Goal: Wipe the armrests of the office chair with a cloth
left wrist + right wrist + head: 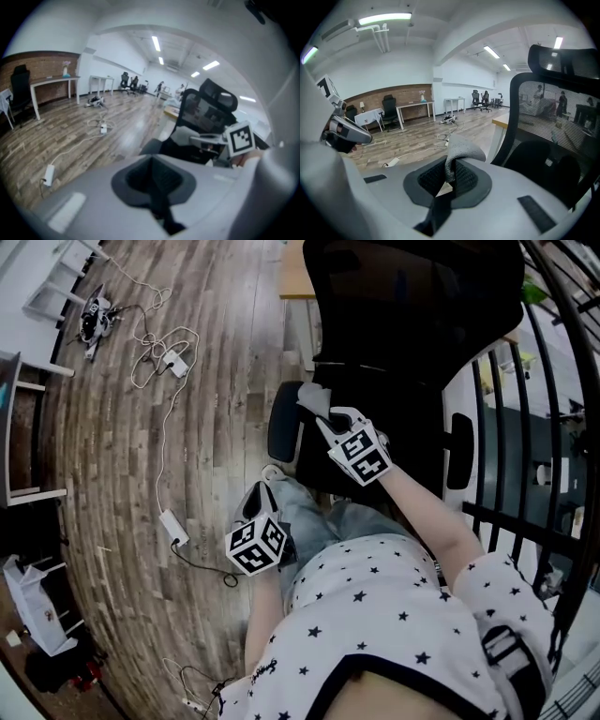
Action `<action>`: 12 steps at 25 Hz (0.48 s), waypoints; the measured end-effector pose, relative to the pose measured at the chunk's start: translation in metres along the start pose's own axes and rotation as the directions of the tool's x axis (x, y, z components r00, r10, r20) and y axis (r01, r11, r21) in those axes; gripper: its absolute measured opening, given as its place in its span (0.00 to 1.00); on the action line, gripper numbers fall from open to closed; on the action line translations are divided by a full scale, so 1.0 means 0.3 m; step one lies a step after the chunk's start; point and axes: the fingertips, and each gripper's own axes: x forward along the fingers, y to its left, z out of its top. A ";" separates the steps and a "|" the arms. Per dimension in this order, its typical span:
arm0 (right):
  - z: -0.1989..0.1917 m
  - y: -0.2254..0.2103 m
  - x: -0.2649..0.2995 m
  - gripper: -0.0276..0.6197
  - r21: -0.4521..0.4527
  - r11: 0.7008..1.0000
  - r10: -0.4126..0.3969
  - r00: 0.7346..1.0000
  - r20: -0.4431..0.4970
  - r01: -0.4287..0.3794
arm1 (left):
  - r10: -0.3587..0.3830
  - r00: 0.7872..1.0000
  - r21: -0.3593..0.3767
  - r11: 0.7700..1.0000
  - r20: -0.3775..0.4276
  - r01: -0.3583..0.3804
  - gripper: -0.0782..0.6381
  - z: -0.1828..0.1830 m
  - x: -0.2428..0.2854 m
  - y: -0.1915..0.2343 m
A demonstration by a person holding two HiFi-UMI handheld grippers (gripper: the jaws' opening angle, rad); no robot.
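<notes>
A crumpled grey cloth (pixel 461 149) is clamped in the right gripper (pixel 449 177) near the office chair (pixel 403 315) armrest (pixel 283 425) (dark, oval). The left gripper (pixel 157 183) has its jaws together, empty. Cables (pixel 167 427) cross the floor (pixel 103 484).

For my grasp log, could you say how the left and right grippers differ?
The right gripper has its jaws shut on a grey cloth; the left gripper has them shut on nothing. The right gripper is out over the office chair; the left gripper sits back by the person's leg.
</notes>
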 end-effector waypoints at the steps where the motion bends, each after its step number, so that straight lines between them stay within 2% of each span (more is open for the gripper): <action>1: 0.002 -0.012 0.013 0.09 0.009 1.000 -0.012 1.000 -0.004 0.012 | -0.011 1.000 0.009 1.000 -0.007 0.011 0.12 0.011 0.016 -0.001; 12: 0.003 -0.109 0.160 0.09 0.057 0.995 -0.084 0.995 -0.055 0.087 | -0.086 0.994 0.048 0.995 -0.073 0.089 0.12 0.097 0.162 0.025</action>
